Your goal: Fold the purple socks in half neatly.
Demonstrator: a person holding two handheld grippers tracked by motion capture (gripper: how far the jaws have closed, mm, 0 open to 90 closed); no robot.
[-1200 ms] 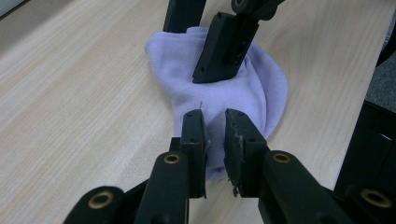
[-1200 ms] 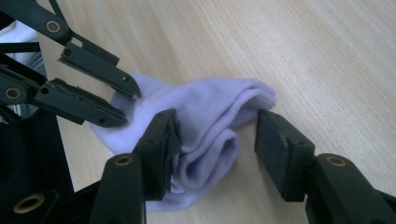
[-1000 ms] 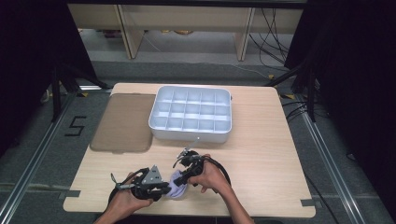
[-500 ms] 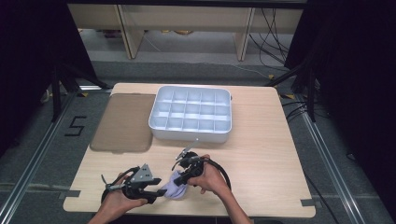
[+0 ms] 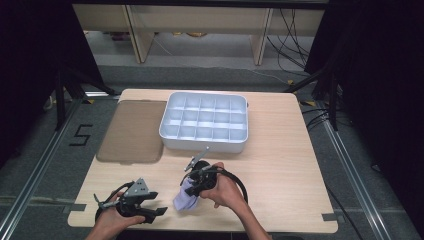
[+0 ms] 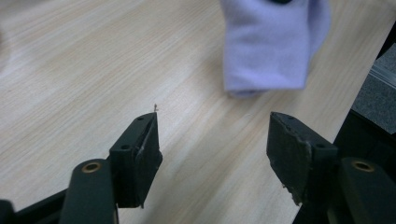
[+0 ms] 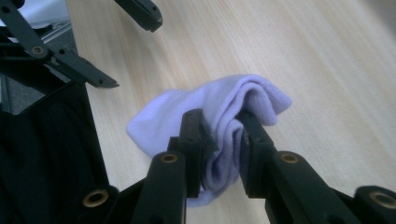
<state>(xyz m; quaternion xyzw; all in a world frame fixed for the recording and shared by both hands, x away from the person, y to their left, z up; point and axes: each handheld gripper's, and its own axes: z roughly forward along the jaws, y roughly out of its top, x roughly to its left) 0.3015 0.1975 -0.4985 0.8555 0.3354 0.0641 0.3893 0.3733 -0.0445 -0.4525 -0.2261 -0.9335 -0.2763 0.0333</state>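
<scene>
A pale lilac sock (image 5: 183, 202) lies bunched near the table's front edge. My right gripper (image 5: 193, 190) points down at it and is shut on a fold of the sock (image 7: 163, 122); its jaws (image 7: 222, 122) have just been closing on the fabric, which bulges between the pads. My left gripper (image 5: 159, 212) sits to the left of the sock, apart from it. Its jaws have just been opening and stand wide (image 6: 212, 127) with only bare wood between them. The sock (image 6: 268, 51) hangs a short way ahead of them. The left gripper (image 7: 136, 54) also shows beyond the sock in the right gripper view.
A white tray (image 5: 204, 146) with several empty compartments stands at the middle back. A brown mat (image 5: 132, 131) lies to its left. The table's front edge (image 5: 200, 230) runs just below both hands, and a black cable (image 5: 240, 181) loops right of the right hand.
My left gripper has let go of the sock, opened and drawn away to the left. My right gripper has tightened on the sock and risen a little.
</scene>
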